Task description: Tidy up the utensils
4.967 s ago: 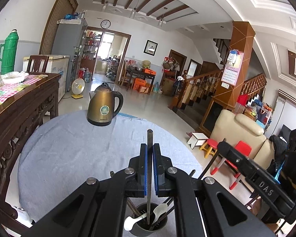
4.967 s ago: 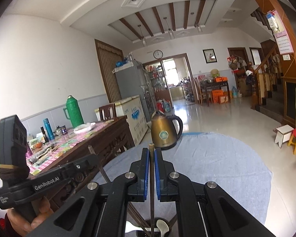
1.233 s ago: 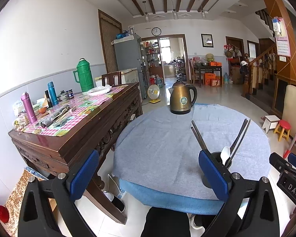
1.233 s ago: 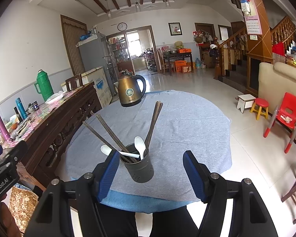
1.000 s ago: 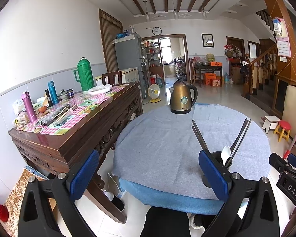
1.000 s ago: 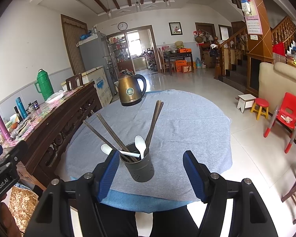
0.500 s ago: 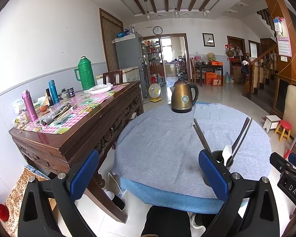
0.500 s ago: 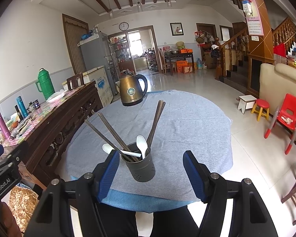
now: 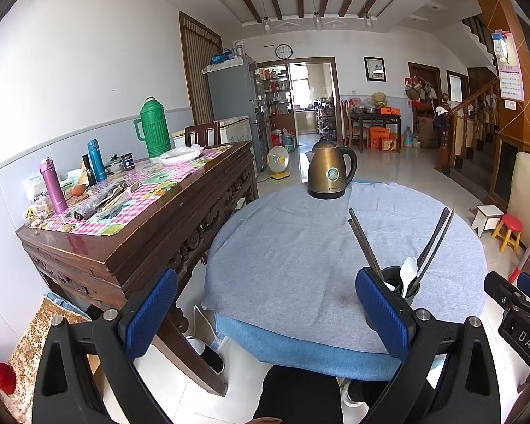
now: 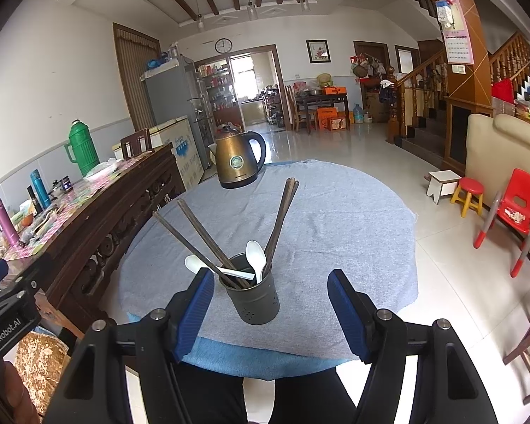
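Note:
A dark grey perforated utensil holder (image 10: 253, 295) stands near the front edge of the round grey-clothed table (image 10: 335, 219). Several dark chopsticks (image 10: 281, 219) lean out of it, and two white spoons (image 10: 256, 259) sit in it. My right gripper (image 10: 270, 312) is open just in front of the holder, empty, pulled back from the table edge. In the left wrist view the holder (image 9: 404, 288) shows behind the right finger of my left gripper (image 9: 265, 314), which is open wide and empty, off the table's front left.
A bronze kettle (image 10: 238, 160) stands at the table's far side. A dark wooden sideboard (image 9: 141, 219) with bottles and a green thermos (image 9: 153, 129) runs along the left. The person's dark-clothed legs (image 10: 265, 395) are under the table edge. Small stools and a red child's chair (image 10: 512, 212) stand at the right.
Five seconds ago both grippers were shut on chopsticks above the holder; now both are open, empty and drawn back. Over the last second nothing has moved.

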`<state>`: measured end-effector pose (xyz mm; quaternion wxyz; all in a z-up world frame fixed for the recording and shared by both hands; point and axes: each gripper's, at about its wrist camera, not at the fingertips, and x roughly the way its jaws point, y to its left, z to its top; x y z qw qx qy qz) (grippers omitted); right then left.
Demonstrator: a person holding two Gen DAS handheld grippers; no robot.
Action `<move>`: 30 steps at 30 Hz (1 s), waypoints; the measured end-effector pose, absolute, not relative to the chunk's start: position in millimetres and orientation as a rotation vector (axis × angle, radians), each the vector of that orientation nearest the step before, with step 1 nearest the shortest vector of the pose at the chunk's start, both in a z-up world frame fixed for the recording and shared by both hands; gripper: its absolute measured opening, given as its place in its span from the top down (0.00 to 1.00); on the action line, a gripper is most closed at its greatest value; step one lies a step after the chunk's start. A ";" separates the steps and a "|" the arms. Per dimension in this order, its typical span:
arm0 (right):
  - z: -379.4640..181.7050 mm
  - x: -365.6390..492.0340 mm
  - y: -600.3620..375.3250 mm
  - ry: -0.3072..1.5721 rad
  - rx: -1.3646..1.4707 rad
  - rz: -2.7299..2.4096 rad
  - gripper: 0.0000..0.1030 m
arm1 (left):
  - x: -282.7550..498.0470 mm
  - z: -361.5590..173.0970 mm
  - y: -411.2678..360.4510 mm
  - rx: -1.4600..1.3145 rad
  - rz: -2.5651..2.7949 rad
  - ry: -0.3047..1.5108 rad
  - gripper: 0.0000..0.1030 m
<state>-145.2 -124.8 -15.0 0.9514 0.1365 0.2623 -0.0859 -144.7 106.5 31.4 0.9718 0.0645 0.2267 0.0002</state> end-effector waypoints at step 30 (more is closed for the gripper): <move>-13.5 -145.6 -122.5 0.530 0.261 -0.164 0.31 | -143.7 26.9 110.5 0.129 0.014 0.470 0.02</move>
